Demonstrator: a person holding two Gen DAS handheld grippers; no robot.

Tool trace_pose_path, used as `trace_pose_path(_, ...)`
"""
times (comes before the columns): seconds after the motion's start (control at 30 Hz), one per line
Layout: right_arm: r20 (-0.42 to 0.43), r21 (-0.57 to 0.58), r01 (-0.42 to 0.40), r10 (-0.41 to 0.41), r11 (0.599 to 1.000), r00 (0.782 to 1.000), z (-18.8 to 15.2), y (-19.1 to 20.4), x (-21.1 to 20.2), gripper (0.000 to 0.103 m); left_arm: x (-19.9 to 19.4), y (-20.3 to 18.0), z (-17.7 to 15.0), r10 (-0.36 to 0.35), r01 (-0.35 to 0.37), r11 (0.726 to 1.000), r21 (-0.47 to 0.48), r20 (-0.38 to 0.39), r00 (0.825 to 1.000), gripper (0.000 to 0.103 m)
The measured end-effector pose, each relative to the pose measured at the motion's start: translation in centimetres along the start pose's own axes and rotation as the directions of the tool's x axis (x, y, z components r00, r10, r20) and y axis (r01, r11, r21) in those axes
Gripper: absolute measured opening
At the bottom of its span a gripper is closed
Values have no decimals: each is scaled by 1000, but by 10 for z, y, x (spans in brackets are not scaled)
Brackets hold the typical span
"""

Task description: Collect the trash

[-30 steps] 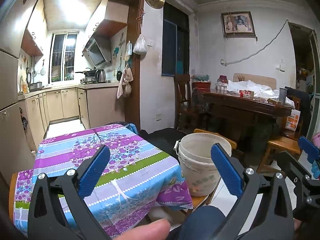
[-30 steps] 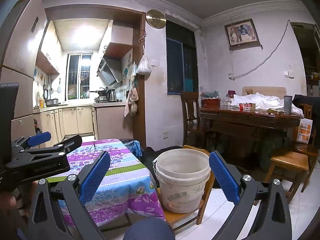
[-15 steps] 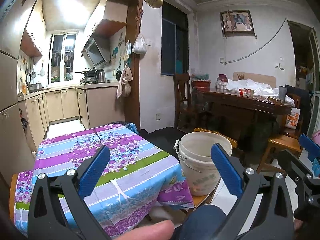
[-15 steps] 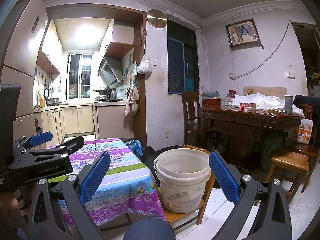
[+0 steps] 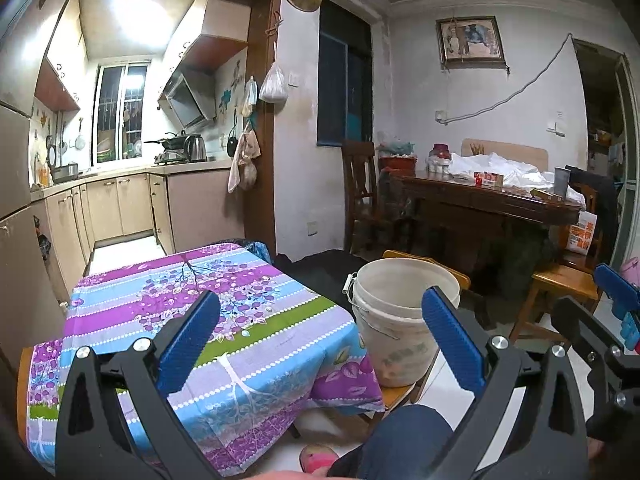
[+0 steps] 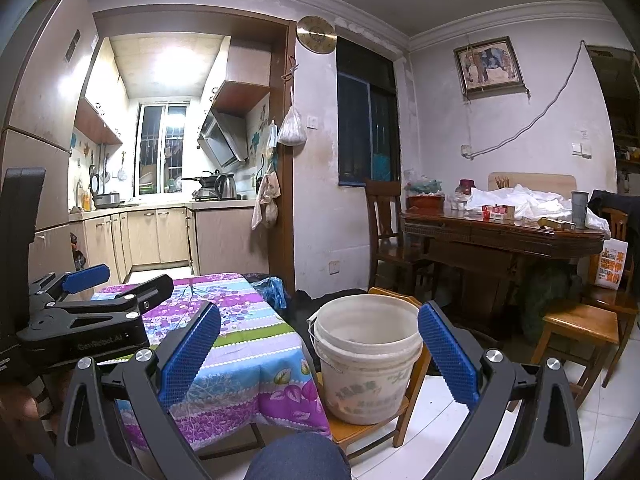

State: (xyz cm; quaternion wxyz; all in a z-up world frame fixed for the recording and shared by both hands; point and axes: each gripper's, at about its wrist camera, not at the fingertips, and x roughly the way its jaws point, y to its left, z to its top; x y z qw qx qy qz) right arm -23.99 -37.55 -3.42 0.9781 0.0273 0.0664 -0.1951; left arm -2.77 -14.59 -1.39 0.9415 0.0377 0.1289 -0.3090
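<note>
Since no trash can be made out on the tablecloth [image 5: 208, 320] in either view, the first risk is judged to be a wasted reach: something small could be missed against the busy floral print, or a printed leaf could be mistaken for litter. What is meant to be collected cannot be told from these views. The bucket [image 6: 366, 356], presumably the place for the trash, is seen standing on a wooden stool [image 6: 374, 426] just beside the table's corner, with the hanging cloth edge close to its side. Because the stool is narrow and the bucket sits near its edge, a knock from either gripper or from the knee [image 6: 298, 456] below could tip it. A snag on the wire handle is also thought possible if a finger is swung in low.

The left gripper [image 5: 320, 340] is held with its jaws spread wide, nothing between the blue pads [image 5: 186, 344], and it is touching nothing; it hangs above the near end of the table. The right gripper [image 6: 316, 354] is likewise spread wide and empty, with the bucket framed between its fingers but well beyond them. The two tools are held close side by side, so a collision between them could be caused by a careless sweep.
</note>
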Motion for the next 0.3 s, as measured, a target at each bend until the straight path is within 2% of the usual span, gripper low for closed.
trace_pose_path(0.3,-2,3,-2,2,1000,1000,0,-1,2,98,5,4,1,12,-12,1000,-15,-25,1000,97)
